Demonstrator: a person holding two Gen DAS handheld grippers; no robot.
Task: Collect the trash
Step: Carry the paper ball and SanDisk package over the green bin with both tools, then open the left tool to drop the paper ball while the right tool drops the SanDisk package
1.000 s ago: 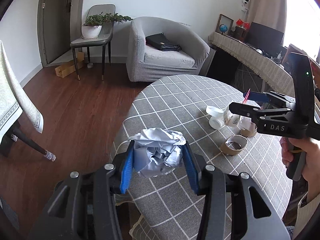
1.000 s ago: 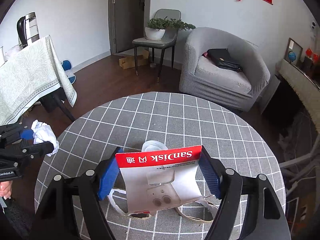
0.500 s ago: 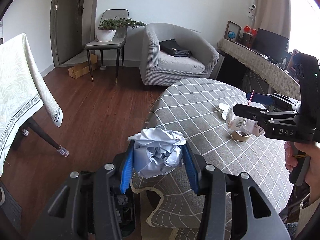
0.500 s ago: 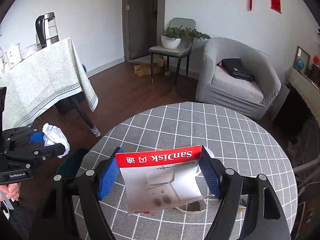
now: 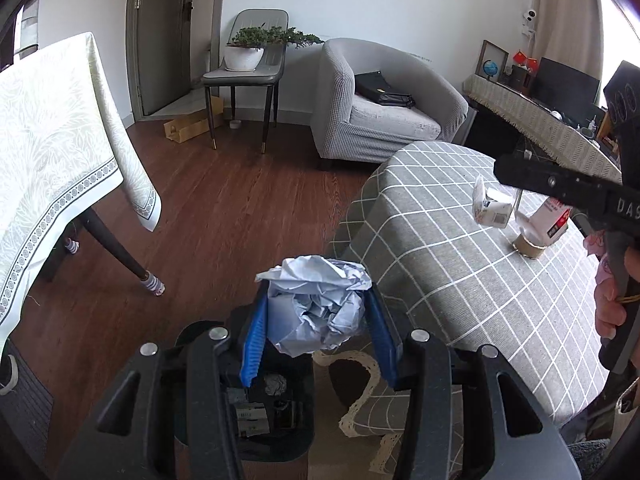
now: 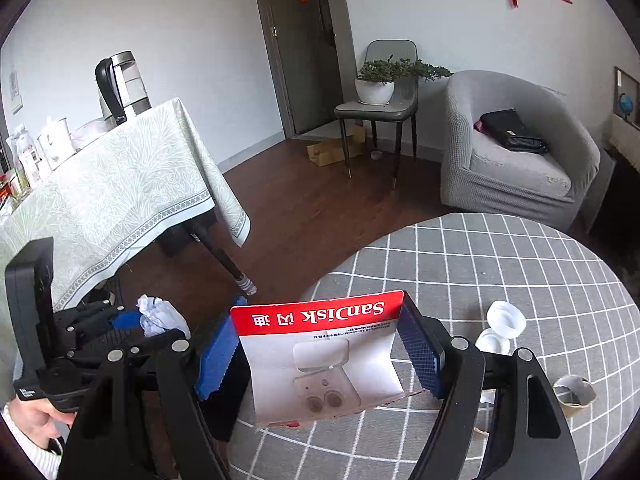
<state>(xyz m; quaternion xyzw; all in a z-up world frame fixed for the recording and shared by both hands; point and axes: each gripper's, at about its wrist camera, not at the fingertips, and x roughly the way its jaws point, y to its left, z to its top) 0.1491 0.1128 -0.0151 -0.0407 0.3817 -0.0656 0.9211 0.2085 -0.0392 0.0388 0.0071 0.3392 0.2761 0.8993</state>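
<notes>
Between the blue pads of the left tongs [image 5: 316, 328], a crumpled paper wad [image 5: 316, 308] is clamped and held directly above the open black bin [image 5: 276, 412] on the floor, presumably so that release drops it in. SanDisk card packaging [image 6: 320, 356] is gripped edgewise by the right tongs [image 6: 320, 356], raised over the counter [image 6: 520, 264] near its bin-side edge. Remaining on the counter: two white caps [image 6: 502, 326], one cardboard tape core [image 6: 574, 390].

Grey white-checked tablecloth [image 5: 460, 264]; red-white card [image 6: 320, 344].
</notes>
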